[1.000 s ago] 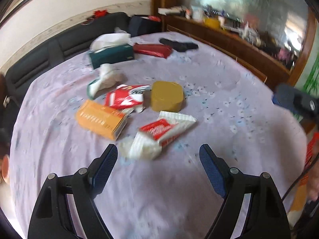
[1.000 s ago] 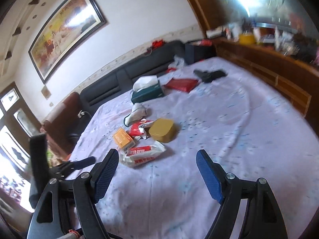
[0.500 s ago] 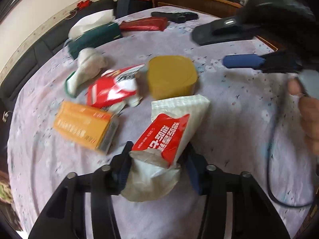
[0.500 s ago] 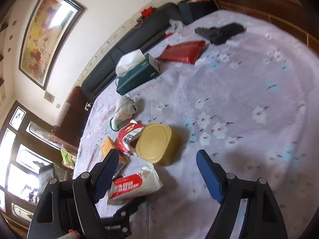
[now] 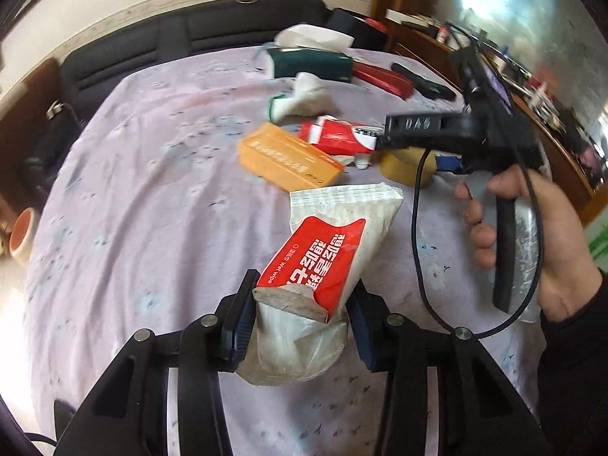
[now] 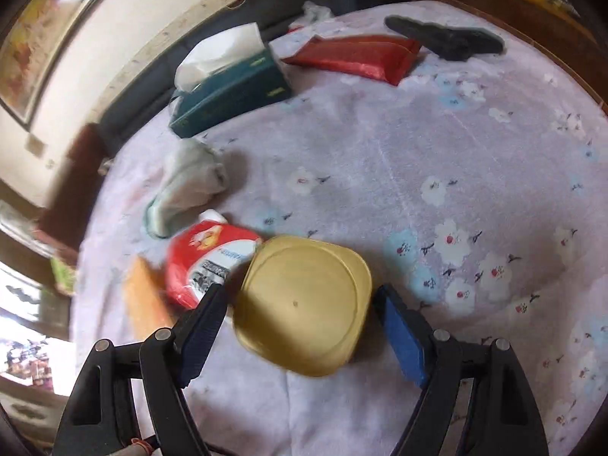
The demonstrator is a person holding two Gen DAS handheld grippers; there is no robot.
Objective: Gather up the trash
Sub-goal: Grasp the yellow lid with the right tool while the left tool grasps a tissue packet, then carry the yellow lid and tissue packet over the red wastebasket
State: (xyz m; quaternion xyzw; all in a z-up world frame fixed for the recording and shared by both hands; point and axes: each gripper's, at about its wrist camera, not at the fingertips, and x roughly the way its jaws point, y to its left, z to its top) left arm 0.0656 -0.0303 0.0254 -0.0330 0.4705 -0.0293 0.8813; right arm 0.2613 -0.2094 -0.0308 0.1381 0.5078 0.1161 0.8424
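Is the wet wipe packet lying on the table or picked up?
Picked up. The left tongs are shut on the wet wipe packet, which tilts up off the purple tablecloth.

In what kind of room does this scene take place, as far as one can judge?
Most likely a home living or dining room. A round table with a floral cloth holds a tissue box, a dark sofa runs along the wall behind it, and a framed painting hangs above.
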